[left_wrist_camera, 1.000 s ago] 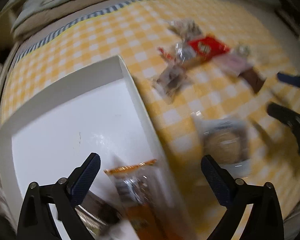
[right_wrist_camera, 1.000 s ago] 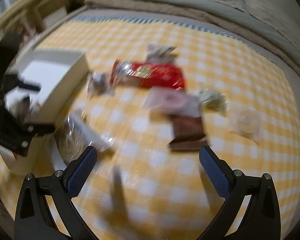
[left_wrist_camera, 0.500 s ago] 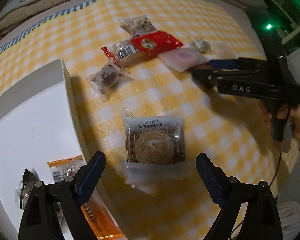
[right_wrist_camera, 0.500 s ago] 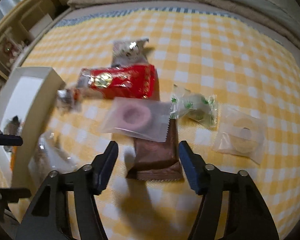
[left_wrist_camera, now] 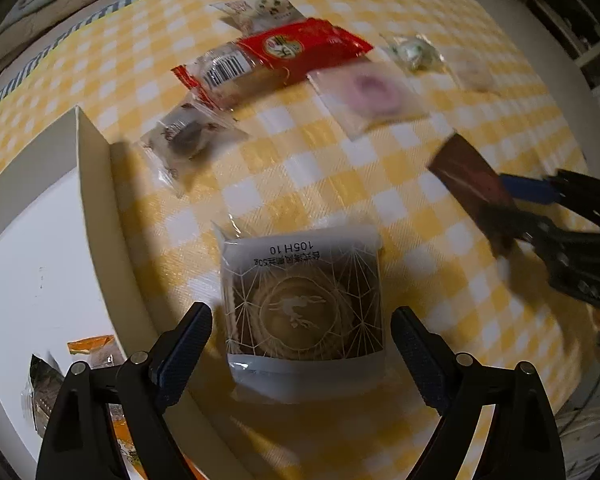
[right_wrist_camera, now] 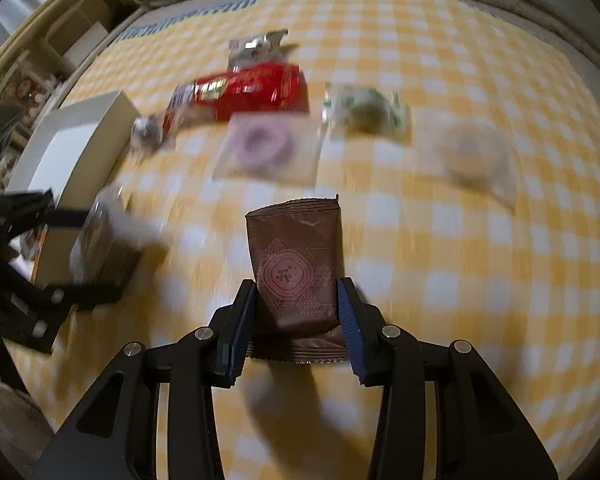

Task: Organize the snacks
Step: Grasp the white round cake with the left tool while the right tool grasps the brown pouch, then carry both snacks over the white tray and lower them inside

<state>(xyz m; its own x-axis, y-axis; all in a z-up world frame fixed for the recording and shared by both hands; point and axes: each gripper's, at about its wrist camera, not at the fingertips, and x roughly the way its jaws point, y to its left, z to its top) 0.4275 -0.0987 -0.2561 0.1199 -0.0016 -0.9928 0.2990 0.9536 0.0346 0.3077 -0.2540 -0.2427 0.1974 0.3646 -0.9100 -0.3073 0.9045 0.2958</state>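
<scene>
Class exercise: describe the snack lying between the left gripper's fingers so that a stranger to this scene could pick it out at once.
Start at the white box on the yellow checked cloth. Just beside its wall, between the open left gripper fingers, lies the mooncake pack. Unlike the other wrappers, it is square, with a round golden pastry stamped with a rabbit under white web-like lines.

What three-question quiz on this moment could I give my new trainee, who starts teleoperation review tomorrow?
1. True or false: the right gripper is shut on the brown packet.
2. What lies between the left gripper's open fingers: A) red packet, B) mooncake pack, C) pink ring snack?
3. Where does the white box sit relative to the mooncake pack in the left wrist view?

Key
1. True.
2. B; it lies on the checked cloth, ungripped.
3. To its left, with snacks already inside.
</scene>
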